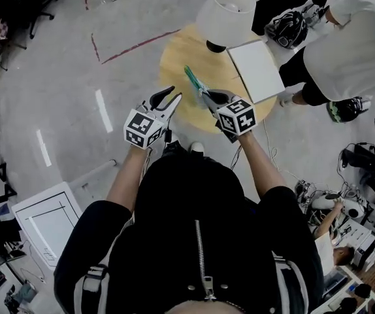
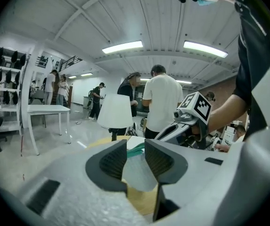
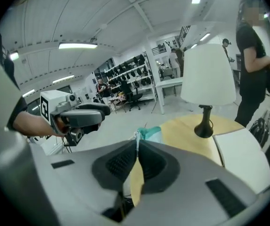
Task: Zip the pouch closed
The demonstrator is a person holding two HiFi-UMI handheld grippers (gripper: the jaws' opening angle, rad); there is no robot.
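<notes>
Right gripper (image 1: 208, 97) has its jaws pinched together on the near end of the pouch (image 1: 194, 80). It grips a thin white edge by the zip line, with the teal trim just past the tips. The pouch hangs in the air over the near edge of the round wooden table (image 1: 174, 57), touching nothing else. Its long axis runs from the right jaws up and away from the person, leaning toward the left-hand side, and it's seen almost edge-on. Left gripper (image 1: 168, 101) stands with its jaws apart and nothing gripped. It sits just beside the pouch on the left, tips aimed at it, with a gap between. My read is that left is the free hand and would have to come across to the right to reach the zip. Can't tell whether the zip is already run shut. No brand or label is readable on the pouch, and the marker cubes carry only black-and-white square patterns. The lamp (image 1: 227, 15) and white board (image 1: 256, 70) are blank.
</notes>
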